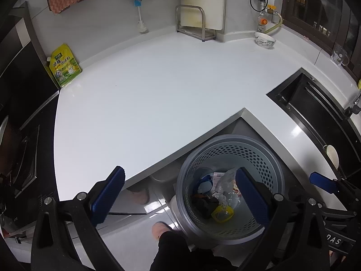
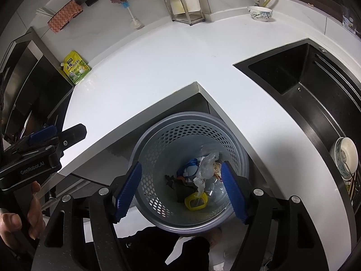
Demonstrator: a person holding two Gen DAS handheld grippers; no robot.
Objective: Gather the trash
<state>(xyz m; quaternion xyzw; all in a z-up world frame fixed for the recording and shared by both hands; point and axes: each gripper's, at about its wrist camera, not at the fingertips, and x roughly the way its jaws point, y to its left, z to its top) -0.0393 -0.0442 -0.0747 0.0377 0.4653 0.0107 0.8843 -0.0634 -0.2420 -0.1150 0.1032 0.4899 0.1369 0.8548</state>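
Note:
A grey perforated trash basket (image 1: 227, 149) (image 2: 171, 126) stands on the floor below the inner corner of the white counter (image 1: 158, 85) (image 2: 171, 54). It holds crumpled clear plastic (image 1: 225, 180) (image 2: 206, 164), a yellow lid (image 1: 222, 213) (image 2: 195, 201), a blue piece (image 1: 204, 184) (image 2: 189, 168) and dark scraps. My left gripper (image 1: 180, 194) is open and empty, above the basket's left rim. My right gripper (image 2: 180, 187) is open and empty, directly over the basket; it also shows at the right edge of the left wrist view (image 1: 322, 181).
A yellow-green seasoning pouch (image 1: 64, 66) (image 2: 76, 67) leans at the counter's far left. A bowl (image 1: 265, 40) (image 2: 259, 12), a metal rack (image 1: 194, 22) and a brush (image 1: 141, 20) stand along the back wall. A black sink (image 1: 315, 113) (image 2: 304, 74) lies to the right, with dishes (image 2: 345, 158) in it.

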